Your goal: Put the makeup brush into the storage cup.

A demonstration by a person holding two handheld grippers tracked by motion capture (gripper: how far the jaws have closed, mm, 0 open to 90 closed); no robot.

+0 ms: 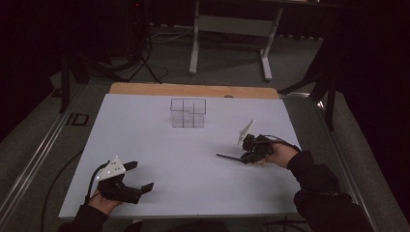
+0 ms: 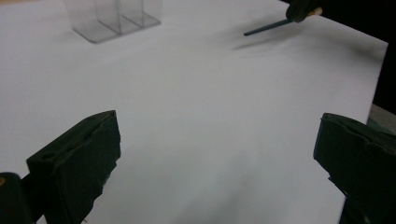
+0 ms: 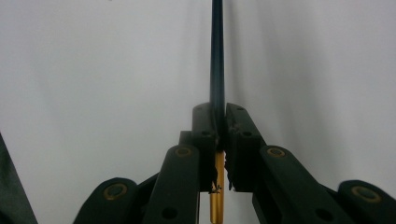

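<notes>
A thin dark stick with a gold rear end (image 3: 217, 56) is clamped between the jaws of my right gripper (image 3: 219, 122). In the high view this stick (image 1: 227, 156) points left, low over the white sheet, from the right gripper (image 1: 244, 157) at the sheet's right side. My left gripper (image 1: 141, 176) rests near the front left corner, jaws wide open with nothing between them. The left gripper view looks past its own spread jaws (image 2: 215, 140) over bare sheet to the far stick (image 2: 268, 28). A clear compartmented box (image 1: 188, 113) stands at the back middle, seemingly empty.
The white sheet (image 1: 159, 145) covers most of the wooden table (image 1: 193, 90). The clear box (image 2: 112, 18) sits at the top left of the left gripper view. A desk frame (image 1: 232, 29) and a dark tripod stand on the floor beyond the table.
</notes>
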